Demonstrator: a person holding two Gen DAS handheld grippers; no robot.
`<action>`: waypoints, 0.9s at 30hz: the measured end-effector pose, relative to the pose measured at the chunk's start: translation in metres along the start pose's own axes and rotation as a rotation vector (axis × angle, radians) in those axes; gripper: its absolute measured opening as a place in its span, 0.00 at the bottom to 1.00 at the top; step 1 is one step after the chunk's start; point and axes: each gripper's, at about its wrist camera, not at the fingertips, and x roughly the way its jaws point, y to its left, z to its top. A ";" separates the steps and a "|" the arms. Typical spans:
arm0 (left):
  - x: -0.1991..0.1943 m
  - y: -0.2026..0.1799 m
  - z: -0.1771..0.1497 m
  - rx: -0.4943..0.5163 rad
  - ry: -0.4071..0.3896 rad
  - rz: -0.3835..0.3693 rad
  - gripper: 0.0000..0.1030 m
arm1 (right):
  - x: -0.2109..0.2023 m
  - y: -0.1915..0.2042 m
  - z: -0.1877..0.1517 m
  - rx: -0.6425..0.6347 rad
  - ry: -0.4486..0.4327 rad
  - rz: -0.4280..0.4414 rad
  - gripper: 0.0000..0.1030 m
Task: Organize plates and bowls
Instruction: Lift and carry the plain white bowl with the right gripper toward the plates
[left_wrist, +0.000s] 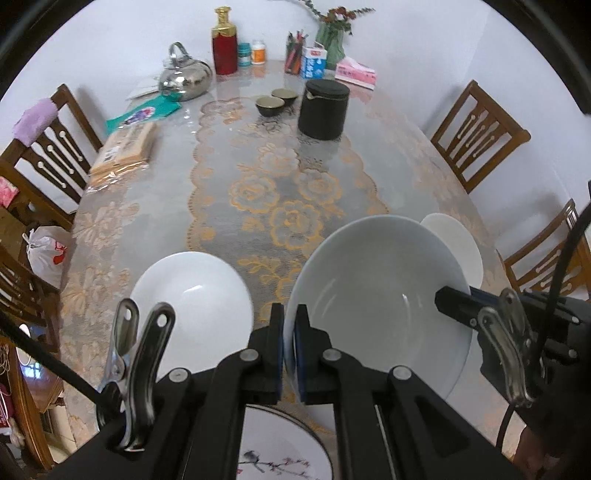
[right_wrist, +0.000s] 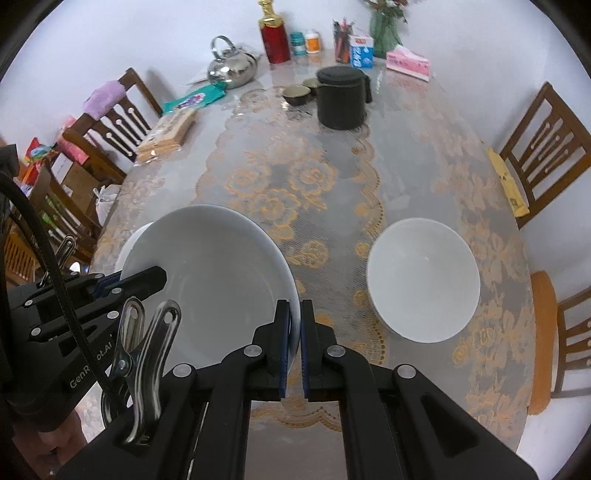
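While we pinch the large bowl (left_wrist: 376, 295) with both grippers (left_wrist: 291, 354) (right_wrist: 295, 350), two smaller bowls (left_wrist: 195, 291) (right_wrist: 423, 278) apparently sit unstacked.

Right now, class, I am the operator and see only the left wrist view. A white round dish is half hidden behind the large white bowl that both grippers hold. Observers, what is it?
Observer: The right wrist view shows it whole. It is a small white bowl, empty, standing on the lace tablecloth apart from the large white bowl.
Operator: Is anything at the table edge beyond it?
Observer: Yes. A flat yellow packet lies along that edge, beside a wooden chair.
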 end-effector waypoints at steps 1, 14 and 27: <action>-0.003 0.004 -0.001 -0.007 -0.004 0.004 0.04 | -0.001 0.005 0.001 -0.007 -0.003 0.002 0.06; -0.030 0.065 -0.004 -0.086 -0.034 0.073 0.04 | -0.002 0.070 0.016 -0.113 -0.030 0.052 0.06; -0.026 0.102 0.003 -0.140 -0.021 0.087 0.04 | 0.017 0.102 0.043 -0.165 -0.001 0.066 0.06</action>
